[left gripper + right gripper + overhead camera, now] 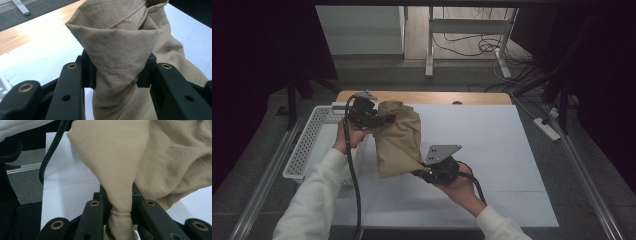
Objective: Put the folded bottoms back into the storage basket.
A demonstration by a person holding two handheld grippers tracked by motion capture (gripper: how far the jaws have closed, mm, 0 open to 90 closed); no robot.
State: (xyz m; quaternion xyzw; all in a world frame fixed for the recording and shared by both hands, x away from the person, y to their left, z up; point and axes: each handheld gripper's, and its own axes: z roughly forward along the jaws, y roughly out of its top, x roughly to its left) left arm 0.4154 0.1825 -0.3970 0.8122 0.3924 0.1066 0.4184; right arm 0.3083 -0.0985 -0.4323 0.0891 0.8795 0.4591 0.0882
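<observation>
Two tools share one tan cloth (399, 140), held just above the white bench (492, 150) beside the white basket (309, 145). The left tool (379, 120) pinches a bunched upper fold, the right tool (418, 171) a lower corner, probably to spread the fabric between them. The gripper views show stitched hems squeezed between the jaws; the high view shows how the cloth hangs.

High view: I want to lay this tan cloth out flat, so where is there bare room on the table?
The white table sheet is bare right of the tan cloth, out to its right edge, and along the near edge below the right hand-held gripper. It is crowded at the left, where the left hand-held gripper, the cloth and the white basket sit close together.
</observation>
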